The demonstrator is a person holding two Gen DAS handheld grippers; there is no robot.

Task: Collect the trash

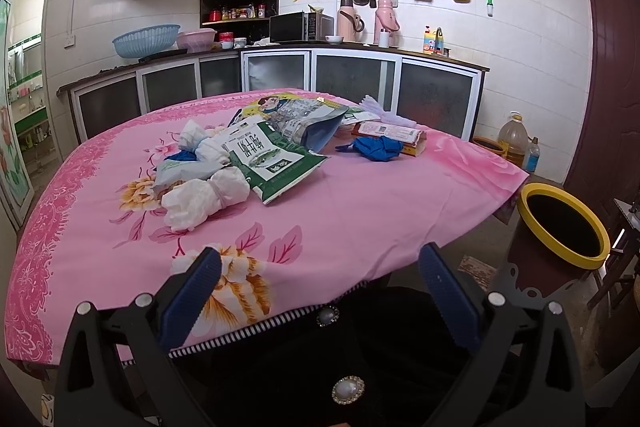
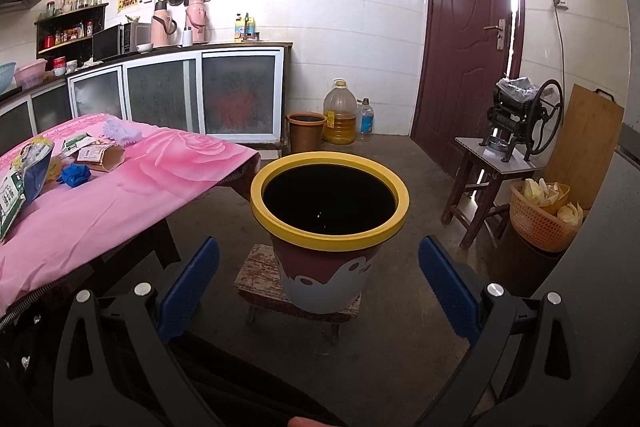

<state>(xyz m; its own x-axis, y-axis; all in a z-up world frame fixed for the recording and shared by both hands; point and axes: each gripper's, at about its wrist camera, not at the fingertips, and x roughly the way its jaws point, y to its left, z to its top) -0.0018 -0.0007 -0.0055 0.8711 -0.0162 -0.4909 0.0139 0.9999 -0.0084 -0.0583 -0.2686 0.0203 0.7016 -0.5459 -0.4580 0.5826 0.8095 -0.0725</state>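
Observation:
Trash lies on the pink flowered tablecloth [image 1: 360, 211]: crumpled white tissues [image 1: 208, 195], a green and white snack bag [image 1: 272, 159], a blue foil bag [image 1: 308, 123], a blue crumpled glove [image 1: 378, 148] and a small carton [image 1: 394, 134]. My left gripper [image 1: 320, 267] is open and empty above the table's near edge. A yellow-rimmed bin [image 2: 330, 203] stands on a low wooden stool [image 2: 260, 283] to the right of the table; it also shows in the left wrist view [image 1: 560, 227]. My right gripper [image 2: 320, 263] is open and empty, just in front of the bin.
Kitchen counter with cabinets [image 1: 352, 75] runs behind the table. An oil jug [image 2: 340, 115], a bottle [image 2: 365, 119] and a brown bucket [image 2: 306, 131] stand by the wall. A dark red door [image 2: 468, 27], a stool with a hand-crank machine [image 2: 516, 123] and an orange basket [image 2: 540, 215] are at right.

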